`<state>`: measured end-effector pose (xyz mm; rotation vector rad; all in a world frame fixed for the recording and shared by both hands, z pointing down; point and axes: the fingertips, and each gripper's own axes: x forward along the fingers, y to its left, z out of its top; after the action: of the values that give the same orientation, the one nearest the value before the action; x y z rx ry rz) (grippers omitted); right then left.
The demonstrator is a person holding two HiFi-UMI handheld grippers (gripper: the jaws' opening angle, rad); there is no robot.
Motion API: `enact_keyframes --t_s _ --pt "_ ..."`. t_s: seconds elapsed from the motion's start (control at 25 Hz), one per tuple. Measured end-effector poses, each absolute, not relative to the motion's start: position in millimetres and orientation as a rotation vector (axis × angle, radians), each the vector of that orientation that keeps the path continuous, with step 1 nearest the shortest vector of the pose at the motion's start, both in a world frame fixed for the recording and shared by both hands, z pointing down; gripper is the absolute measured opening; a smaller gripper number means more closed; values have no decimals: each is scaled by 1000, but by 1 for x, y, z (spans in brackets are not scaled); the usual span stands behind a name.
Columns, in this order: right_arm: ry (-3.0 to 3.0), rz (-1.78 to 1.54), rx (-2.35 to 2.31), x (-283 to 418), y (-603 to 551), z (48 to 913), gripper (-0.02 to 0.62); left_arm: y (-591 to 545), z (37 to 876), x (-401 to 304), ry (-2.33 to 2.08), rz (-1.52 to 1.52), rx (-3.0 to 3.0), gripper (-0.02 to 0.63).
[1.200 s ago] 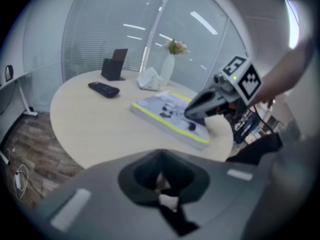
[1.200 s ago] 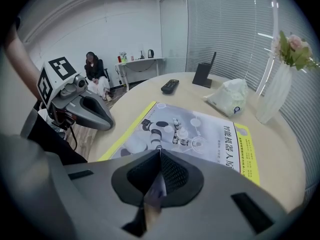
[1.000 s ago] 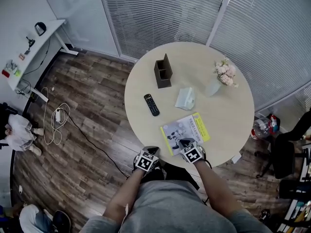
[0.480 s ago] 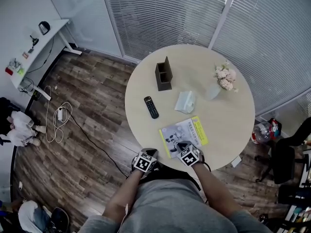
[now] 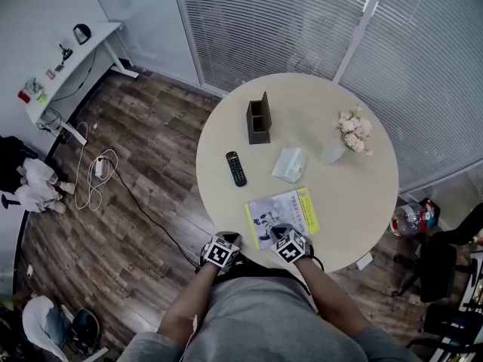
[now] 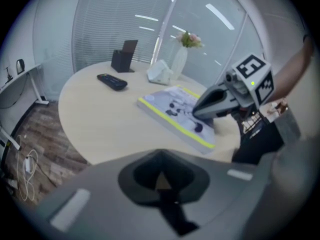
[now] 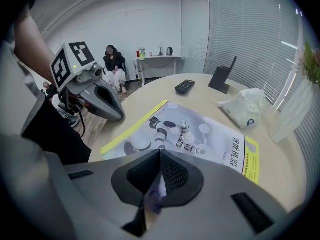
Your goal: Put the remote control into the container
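The round bench (image 5: 362, 194) carries several things. The remote control (image 5: 236, 168) lies flat on its left part, toward the left edge. It touches nothing and is well apart from both grippers. The container (image 5: 258, 119), a dark upright box with two compartments, stands farther from the person, beyond the remote control and apart from it. A magazine (image 5: 283, 216) with a yellow border lies at the near edge. A small clear bag (image 5: 290, 164) lies in the middle of the bench, and a vase with flowers (image 5: 343, 138) stands to the right of it. The left hand-held gripper (image 5: 226, 241) is closed, its jaws pressed together, and it is just outside the near edge of the bench. The right hand-held gripper (image 5: 279, 231) is also closed, jaws together, above the near edge of the magazine.
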<state>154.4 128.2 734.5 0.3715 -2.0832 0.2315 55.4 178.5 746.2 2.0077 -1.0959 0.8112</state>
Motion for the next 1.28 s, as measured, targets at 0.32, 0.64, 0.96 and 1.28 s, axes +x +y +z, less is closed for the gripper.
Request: enact_keyframes --t_s 0.32,0.64,0.96,1.28 --pt "-2085 239 299 155 129 734 18 179 750 54 -1156 813 1935 -3" --pt "-2116 241 291 155 128 734 18 177 748 54 -1182 817 1946 -3" --pt "-2113 240 281 155 130 732 18 179 747 54 -1165 819 1962 -3" --pt "-2109 258 315 155 130 734 18 179 743 55 -1108 801 1997 -5"
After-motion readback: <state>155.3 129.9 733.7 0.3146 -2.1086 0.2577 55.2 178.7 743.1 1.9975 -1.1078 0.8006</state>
